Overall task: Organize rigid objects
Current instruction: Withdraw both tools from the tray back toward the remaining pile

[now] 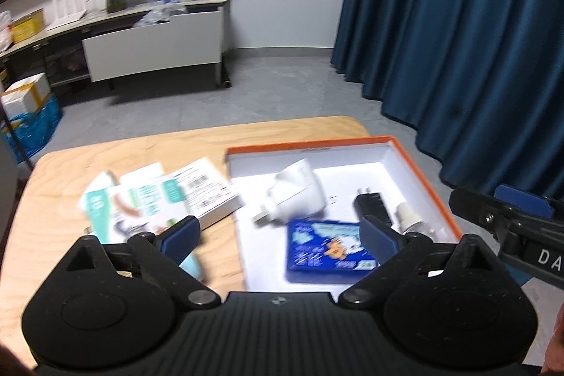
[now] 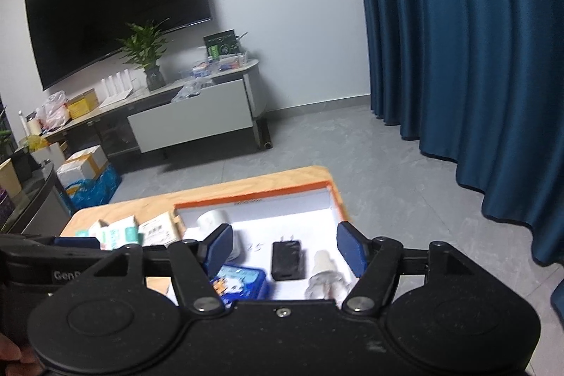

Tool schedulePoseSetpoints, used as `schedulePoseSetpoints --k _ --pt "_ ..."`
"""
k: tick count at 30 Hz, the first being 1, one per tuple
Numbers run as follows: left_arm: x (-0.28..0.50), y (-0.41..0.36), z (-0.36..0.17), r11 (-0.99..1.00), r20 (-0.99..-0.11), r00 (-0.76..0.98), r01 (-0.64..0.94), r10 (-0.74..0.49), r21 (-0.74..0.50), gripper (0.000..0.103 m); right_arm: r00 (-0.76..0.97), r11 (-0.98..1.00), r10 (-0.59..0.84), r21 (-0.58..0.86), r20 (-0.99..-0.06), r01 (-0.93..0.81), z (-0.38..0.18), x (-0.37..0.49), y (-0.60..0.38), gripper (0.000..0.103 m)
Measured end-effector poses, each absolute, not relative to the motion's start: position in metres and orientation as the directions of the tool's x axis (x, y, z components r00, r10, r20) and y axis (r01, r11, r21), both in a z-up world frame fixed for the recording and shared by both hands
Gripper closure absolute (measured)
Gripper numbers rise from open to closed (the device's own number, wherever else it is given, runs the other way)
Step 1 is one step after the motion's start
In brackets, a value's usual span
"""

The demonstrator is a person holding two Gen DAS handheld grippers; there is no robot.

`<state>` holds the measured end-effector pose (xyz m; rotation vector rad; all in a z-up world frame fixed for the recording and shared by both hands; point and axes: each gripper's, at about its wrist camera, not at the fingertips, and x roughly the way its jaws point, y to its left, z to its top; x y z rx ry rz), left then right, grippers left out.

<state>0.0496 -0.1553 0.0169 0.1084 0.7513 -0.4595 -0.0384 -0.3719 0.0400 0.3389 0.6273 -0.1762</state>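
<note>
Beside orange tray: cartons on table | both grippers' jaws apart, empty

On your table the open box sits at right, holding the white adapter at its upper left, the tin below it, then the black charger and spray bottle rightward. The cartons lie left of the box, touching its left wall.

A living room: a wall-mounted television at ten o'clock above a low media cabinet bearing a potted plant, with blue curtains at two o'clock.
</note>
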Motion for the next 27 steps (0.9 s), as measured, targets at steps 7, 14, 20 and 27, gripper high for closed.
schedulePoseSetpoints --k 7,14,20,27 --pt "0.047 -0.131 0.017 0.922 -0.682 0.660 0.383 -0.315 -0.056 0.003 0.795 0.944 -0.004 0.260 -0.606 0.203 0.043 -0.035 -0.342 0.024" --pt "0.046 -0.102 0.015 0.939 -0.683 0.673 0.338 -0.286 -0.060 0.003 0.788 0.952 0.055 0.270 -0.614 0.144 0.039 -0.027 -0.312 0.024" --pt "0.048 -0.072 0.005 0.954 -0.688 0.678 0.289 -0.259 -0.075 0.003 0.776 0.957 0.098 0.273 -0.623 0.098 0.036 -0.021 -0.290 0.024" --pt "0.054 -0.034 -0.008 0.973 -0.709 0.673 0.210 -0.212 -0.092 0.003 0.755 0.956 0.145 0.288 -0.640 0.061 0.026 -0.012 -0.270 0.024"
